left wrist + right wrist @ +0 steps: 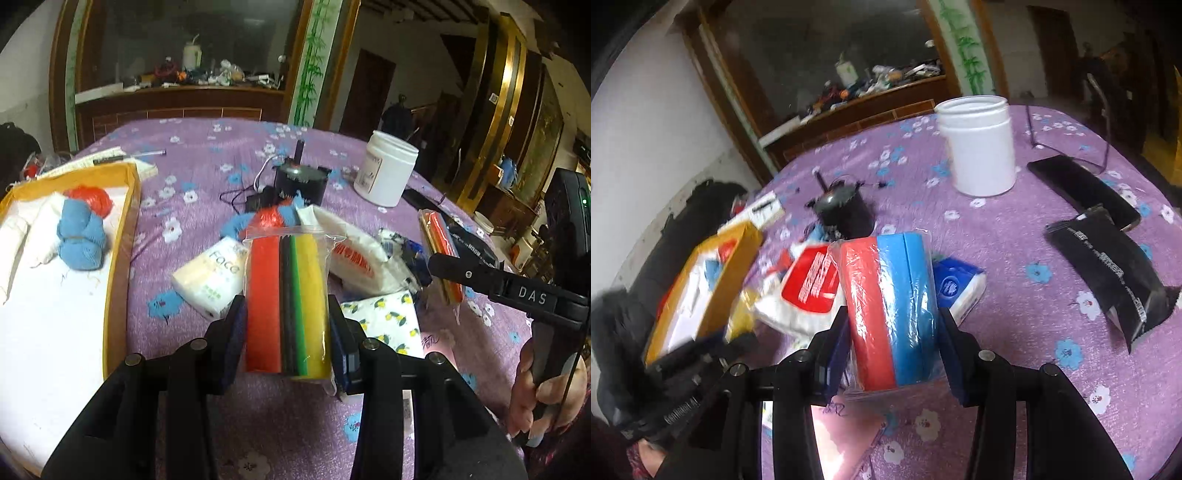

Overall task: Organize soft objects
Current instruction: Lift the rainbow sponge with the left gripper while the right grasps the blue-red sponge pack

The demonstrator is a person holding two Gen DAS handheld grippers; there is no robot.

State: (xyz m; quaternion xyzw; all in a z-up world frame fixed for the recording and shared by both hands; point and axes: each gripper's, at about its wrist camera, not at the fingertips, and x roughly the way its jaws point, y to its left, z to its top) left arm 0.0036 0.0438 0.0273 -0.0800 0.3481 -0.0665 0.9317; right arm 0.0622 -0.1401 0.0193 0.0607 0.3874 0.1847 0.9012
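The left gripper [286, 325] has its jaws clamped on a clear bag of sponges [288, 302], with red, black, green and yellow layers standing on edge between the blue pads and lifted above the tabletop [207, 162], which wears a purple cloth with blue and white flowers. The right gripper [894, 343] has its jaws pressed against a second wrapped pack of sponges [892, 314], one red slab and two blue ones, also held clear of the cloth; in the left wrist view that same pack [441, 254] shows edge-on at the tip of the right gripper's black finger, with the person's hand [546, 391] on the handle below. On the left side of the tabletop sits a shallow yellow-rimmed box [118, 236] with a white floor, and inside it lie a blue towel bundle [79, 240], a red plastic bag [92, 199] touching it, and some white cloth. Behind the left pack lie a tissue pack marked Face [210, 280], a white packet with a red label [354, 258] and a napkin pack printed with lemons [384, 321]. Farther back stand a white jar [979, 147] without a lid and a small black device [301, 181] with wires. On the right lie a black pouch [1108, 280] and what looks like a dark phone [1082, 188], though blur makes that uncertain
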